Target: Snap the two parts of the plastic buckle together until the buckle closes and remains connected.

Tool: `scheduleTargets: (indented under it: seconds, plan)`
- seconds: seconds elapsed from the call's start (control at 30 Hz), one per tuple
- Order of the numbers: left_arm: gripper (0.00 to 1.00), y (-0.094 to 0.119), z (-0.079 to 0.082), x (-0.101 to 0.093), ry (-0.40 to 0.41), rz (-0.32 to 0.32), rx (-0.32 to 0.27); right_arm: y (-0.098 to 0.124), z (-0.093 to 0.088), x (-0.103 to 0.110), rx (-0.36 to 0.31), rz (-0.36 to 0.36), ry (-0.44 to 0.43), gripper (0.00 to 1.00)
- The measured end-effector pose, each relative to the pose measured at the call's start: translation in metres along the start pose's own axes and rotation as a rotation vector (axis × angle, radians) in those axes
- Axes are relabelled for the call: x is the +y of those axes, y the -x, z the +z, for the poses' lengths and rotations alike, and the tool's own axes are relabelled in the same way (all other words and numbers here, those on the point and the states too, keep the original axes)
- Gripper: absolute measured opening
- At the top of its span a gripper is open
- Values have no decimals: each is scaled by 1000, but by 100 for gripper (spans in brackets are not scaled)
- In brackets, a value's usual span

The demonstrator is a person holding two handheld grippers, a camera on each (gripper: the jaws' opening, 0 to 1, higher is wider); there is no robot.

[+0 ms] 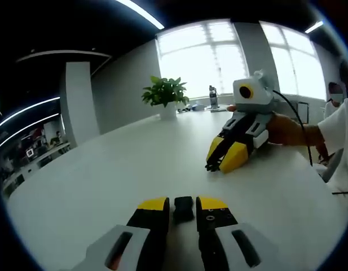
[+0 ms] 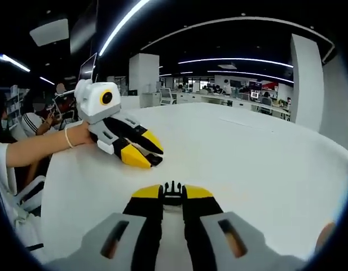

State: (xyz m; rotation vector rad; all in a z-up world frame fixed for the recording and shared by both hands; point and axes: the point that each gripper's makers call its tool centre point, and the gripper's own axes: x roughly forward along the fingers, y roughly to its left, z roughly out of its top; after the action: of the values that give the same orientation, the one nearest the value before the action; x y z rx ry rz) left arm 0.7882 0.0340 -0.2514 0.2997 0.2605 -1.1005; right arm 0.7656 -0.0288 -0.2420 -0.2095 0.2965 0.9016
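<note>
Misalignment looks the chief hazard as two yellow-tipped, black-jawed grippers face each other over a broad white tabletop, each with half of a small black plastic buckle. In the left gripper view, the left gripper has its jaws drawn close around a blocky black socket half, pinched near the tips. In the right gripper view, the right gripper clamps the pronged black tongue half, its prongs pointing away from the camera. The halves remain well apart, above the middle of the tabletop. Because each piece is held only at the jaw tips, a tilted approach could twist it in the grip or pop it loose before the prongs seat; a weak push could leave the latch unlocked. Nothing lies between the two grippers. A green potted plant in a white pot and a small dark bottle stand at the far edge near bright windows, clear of the work.
</note>
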Motion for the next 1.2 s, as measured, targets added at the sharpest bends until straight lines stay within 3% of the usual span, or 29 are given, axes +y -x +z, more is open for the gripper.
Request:
scheduleTargets:
  seconds: [0.37,0.77,1.0,1.1,1.17,1.2]
  plan:
    - [18,1,1,-4,-6,-19,2,-14,2,5,16,90,12,14]
    - [18,5,0,-8,-1,-23,10,-23,20,9,-73,277,-1,14]
    - [18,5,0,-10,-5,-24,12,-32,30,11,-95,426,85,14]
    - [18,6,0,-10,-1,-19,13,-38,36,8,-59,454,220,14]
    - [18,6,-1,-9,7,-14,15,-42,44,7,-55,480,208,14]
    - [18,7,0,-8,12,-12,14,-42,55,11,-95,501,192,14]
